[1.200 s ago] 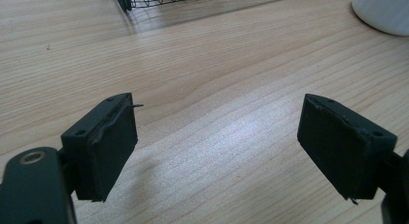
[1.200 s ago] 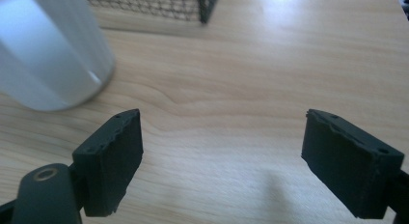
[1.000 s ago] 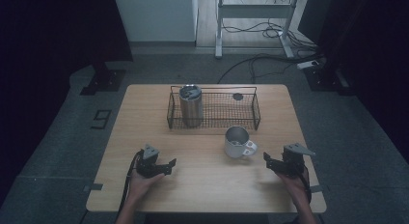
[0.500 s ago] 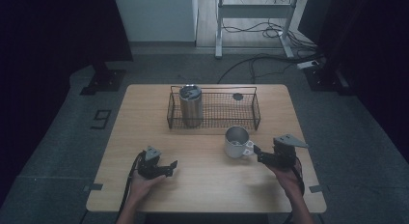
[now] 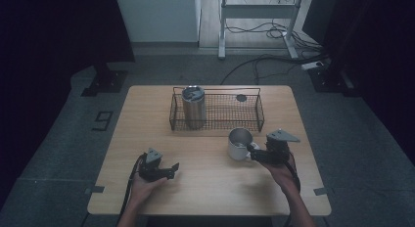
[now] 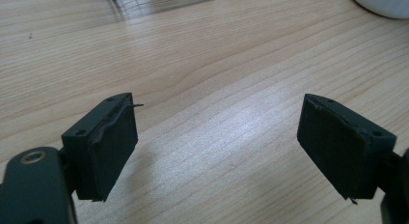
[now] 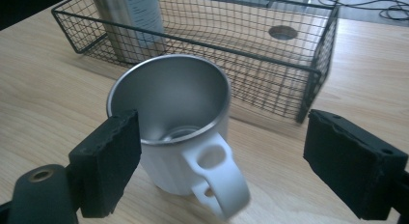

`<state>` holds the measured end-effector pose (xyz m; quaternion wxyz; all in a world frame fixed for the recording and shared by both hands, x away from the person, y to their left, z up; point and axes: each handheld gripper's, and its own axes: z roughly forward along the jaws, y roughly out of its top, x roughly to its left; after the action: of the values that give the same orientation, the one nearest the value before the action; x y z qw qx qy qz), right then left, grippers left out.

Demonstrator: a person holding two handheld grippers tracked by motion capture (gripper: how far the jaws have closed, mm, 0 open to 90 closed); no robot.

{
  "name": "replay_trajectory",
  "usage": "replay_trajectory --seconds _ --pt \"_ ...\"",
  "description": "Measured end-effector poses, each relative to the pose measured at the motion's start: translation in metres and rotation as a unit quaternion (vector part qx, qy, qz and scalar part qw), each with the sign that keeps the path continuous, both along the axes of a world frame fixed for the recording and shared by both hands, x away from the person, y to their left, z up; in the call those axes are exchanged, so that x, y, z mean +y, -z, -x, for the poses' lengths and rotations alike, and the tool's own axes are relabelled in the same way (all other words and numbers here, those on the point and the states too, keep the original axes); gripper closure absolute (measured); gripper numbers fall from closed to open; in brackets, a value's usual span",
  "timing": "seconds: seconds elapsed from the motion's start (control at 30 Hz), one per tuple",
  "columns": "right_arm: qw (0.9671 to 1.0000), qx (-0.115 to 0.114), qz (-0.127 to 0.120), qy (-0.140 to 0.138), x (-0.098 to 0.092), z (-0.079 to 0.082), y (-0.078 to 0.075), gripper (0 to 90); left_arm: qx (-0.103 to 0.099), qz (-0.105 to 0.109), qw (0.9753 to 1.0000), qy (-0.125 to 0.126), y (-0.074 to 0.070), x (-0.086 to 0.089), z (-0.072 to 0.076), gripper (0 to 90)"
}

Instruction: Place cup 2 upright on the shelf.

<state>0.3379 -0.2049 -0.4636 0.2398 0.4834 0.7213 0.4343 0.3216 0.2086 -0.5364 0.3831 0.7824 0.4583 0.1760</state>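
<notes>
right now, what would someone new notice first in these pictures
Probably the white mug with a shiny metal inside, standing upright on the wooden table, its handle pointing at the open right gripper. Behind it sits a black wire basket holding a tall steel tumbler at its left end. The left gripper rests open over bare wood.

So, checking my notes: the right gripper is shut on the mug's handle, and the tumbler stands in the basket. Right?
Not quite. The right gripper is open, its jaws either side of the mug, as the right gripper view shows. The tumbler does stand in the basket.
</notes>
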Motion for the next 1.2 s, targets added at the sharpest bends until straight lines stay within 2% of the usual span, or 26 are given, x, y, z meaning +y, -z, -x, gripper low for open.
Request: replay_trajectory --seconds 0.27,0.5,0.87,1.2 --pt "0.9998 0.015 0.008 -0.010 0.015 -0.014 0.004 12.6 0.003 0.000 1.0000 0.000 0.002 0.000 0.000 14.4" --pt "0.9993 0.024 0.008 -0.026 0.025 -0.018 0.007 9.1 0.005 -0.001 1.0000 0.002 0.003 0.000 0.000 14.4" --pt "0.9983 0.043 0.027 -0.029 0.038 -0.025 0.015 2.2 0.009 -0.004 0.9999 0.005 0.005 -0.002 -0.001 14.5" --pt "0.9967 0.062 0.043 -0.029 0.048 -0.033 0.024 1.2 0.013 -0.008 0.9999 0.007 0.007 -0.003 -0.001 14.5"
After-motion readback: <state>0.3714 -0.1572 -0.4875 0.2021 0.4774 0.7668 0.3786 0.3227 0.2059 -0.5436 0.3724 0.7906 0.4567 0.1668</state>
